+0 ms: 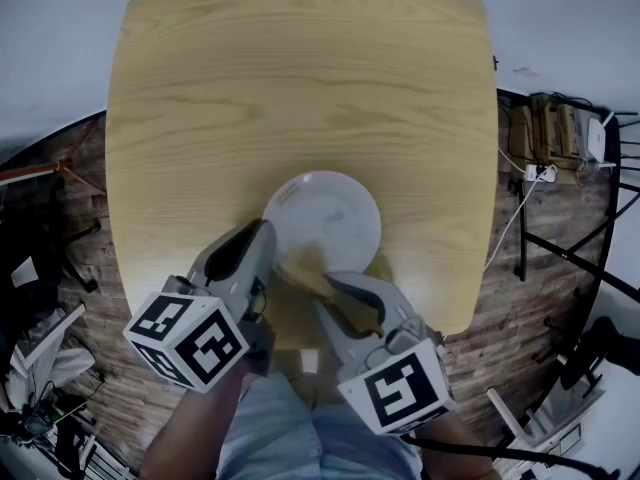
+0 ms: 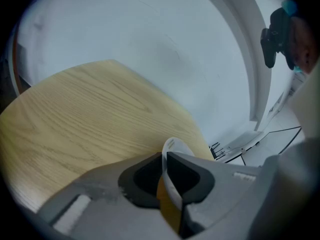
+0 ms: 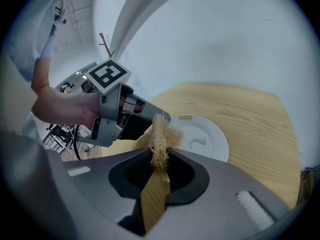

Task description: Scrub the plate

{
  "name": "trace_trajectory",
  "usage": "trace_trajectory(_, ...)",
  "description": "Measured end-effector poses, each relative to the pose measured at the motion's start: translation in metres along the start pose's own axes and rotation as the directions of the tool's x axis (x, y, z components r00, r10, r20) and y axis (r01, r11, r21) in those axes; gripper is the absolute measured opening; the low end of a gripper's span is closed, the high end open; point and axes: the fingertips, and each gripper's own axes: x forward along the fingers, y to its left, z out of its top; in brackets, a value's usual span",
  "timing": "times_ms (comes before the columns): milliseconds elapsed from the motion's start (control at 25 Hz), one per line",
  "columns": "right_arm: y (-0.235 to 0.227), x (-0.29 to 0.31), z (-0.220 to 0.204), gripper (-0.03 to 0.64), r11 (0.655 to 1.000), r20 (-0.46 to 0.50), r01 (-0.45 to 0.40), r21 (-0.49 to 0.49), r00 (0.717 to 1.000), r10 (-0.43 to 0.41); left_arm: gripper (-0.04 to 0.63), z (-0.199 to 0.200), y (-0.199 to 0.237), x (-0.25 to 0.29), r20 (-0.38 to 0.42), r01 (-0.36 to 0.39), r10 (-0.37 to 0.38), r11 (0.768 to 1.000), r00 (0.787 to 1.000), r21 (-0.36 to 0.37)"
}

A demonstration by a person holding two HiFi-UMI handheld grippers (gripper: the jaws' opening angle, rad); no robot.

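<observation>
Left gripper [image 1: 264, 234] jaws pinched the plate [image 1: 325, 213] rim at its 8 o'clock, plate sitting near the 6 o'clock edge of the counter [image 1: 300, 88]; right gripper [image 3: 161, 156] jaws clamped a fibrous scrubber [image 3: 161, 131]; risk was hard strokes slipping that thin rim grip, sliding the plate off.

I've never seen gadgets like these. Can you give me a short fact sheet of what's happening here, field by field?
Surface: wooden table
Dish: white plate, near the person's edge
Gripping the dish: left tool, shut on the plate's rim
Holding the cleaner: right tool, shut on a tan fibrous scrubber
Scrubber position: by the plate's near rim; contact unclear
</observation>
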Motion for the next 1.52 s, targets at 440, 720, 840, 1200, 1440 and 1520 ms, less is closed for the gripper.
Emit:
trace_trajectory(440, -0.012, -0.006, -0.028, 0.071, 0.998, -0.070, 0.053, 0.030, 0.996, -0.051, 0.052, 0.027, 0.020, -0.013, 0.055, -0.050, 0.048, 0.998, 0.997, 0.042)
trace_trajectory(720, -0.035, -0.008, -0.030, 0.071, 0.993, -0.074, 0.108, 0.050, 0.992, -0.104, 0.052, 0.023, 0.020, -0.011, 0.041, -0.046, 0.044, 0.997, 0.998, 0.059)
trace_trajectory(840, -0.043, -0.011, -0.030, 0.071, 0.989, -0.076, 0.133, 0.060, 0.989, -0.129, 0.052, 0.019, 0.018, -0.012, 0.035, -0.042, 0.039, 0.997, 0.999, 0.068)
trace_trajectory(1200, -0.067, -0.010, -0.017, 0.071, 0.983, -0.103, 0.175, 0.057, 0.980, -0.169, 0.052, 0.020, 0.009, -0.012, 0.028, -0.028, 0.025, 0.991, 0.999, 0.130)
trace_trajectory(1440, -0.083, -0.008, -0.001, 0.071, 0.981, -0.118, 0.189, 0.043, 0.976, -0.183, 0.052, 0.016, -0.004, -0.006, 0.005, -0.008, 0.008, 0.987, 1.000, 0.163)
trace_trajectory(1520, -0.086, -0.004, 0.003, 0.071, 0.981, -0.123, 0.191, 0.034, 0.975, -0.185, 0.052, 0.015, -0.004, -0.007, 0.004, -0.007, 0.006, 0.986, 1.000, 0.164)
